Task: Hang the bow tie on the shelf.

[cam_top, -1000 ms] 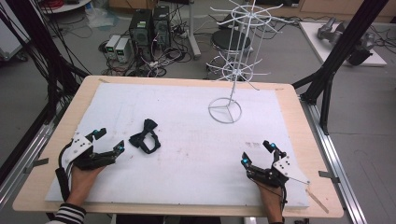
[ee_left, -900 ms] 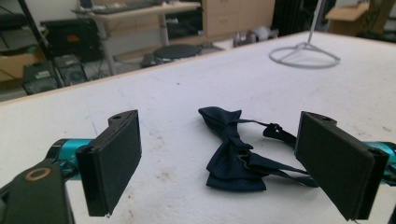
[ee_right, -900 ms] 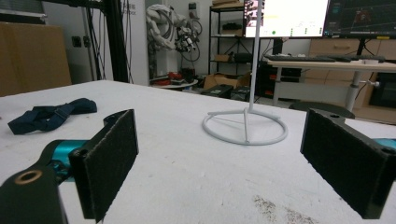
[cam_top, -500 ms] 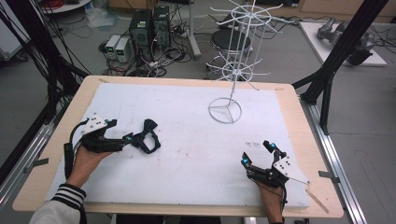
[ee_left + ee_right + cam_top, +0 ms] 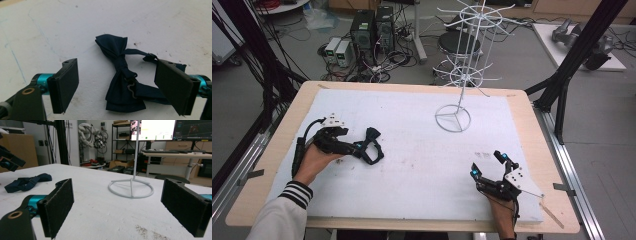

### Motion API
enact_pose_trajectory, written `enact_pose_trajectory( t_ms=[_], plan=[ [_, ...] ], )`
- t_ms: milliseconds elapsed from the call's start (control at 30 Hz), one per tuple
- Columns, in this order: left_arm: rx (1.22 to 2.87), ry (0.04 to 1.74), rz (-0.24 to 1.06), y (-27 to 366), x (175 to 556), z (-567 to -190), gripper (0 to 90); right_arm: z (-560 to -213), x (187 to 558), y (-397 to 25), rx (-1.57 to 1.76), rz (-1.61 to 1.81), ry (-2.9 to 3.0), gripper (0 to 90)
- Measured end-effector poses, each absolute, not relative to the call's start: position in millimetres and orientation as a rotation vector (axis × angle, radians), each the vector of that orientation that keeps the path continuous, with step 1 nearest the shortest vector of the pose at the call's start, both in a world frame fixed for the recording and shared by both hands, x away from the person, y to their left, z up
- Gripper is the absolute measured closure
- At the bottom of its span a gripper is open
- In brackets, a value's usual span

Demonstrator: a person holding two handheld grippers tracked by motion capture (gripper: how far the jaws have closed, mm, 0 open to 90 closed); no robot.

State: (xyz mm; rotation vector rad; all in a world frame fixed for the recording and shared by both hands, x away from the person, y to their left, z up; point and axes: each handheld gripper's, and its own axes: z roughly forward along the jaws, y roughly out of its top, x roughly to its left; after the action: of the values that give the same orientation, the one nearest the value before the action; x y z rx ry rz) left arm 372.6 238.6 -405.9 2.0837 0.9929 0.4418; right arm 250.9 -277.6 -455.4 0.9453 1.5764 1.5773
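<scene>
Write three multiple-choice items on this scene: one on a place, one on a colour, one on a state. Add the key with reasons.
1. Where is the bow tie? A beside the rack base; B between the left gripper's jaws; C off the table.
2. Colour of the wire rack? A white; B red; C black.
3. The right gripper is: A shut; B gripping the rack; C open.

Key: B, the left gripper has a jaw on each side of the tie; A, its wires are white; C, its jaws stand apart with nothing between.

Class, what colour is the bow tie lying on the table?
Dark navy blue. The bow tie shows best in the left gripper view, between the open jaws.
</scene>
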Motion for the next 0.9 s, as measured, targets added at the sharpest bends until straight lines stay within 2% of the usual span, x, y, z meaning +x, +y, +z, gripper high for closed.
enact_pose_trajectory(
  t_ms=[400, 533, 900],
  plan=[
    [2.227, 1.05, 0.353, 224, 389, -410, 26.7, -455, 251, -278, 0.942, 1.577, 1.574, 10.2],
    [2.24, 1.06, 0.354, 221, 392, -411, 27.1, -455, 251, -278, 0.947, 1.58, 1.576, 10.2],
    [2.308, 1.087, 0.353, 210, 397, -414, 35.1, -455, 251, -278, 0.941, 1.579, 1.57, 10.2]
  ],
)
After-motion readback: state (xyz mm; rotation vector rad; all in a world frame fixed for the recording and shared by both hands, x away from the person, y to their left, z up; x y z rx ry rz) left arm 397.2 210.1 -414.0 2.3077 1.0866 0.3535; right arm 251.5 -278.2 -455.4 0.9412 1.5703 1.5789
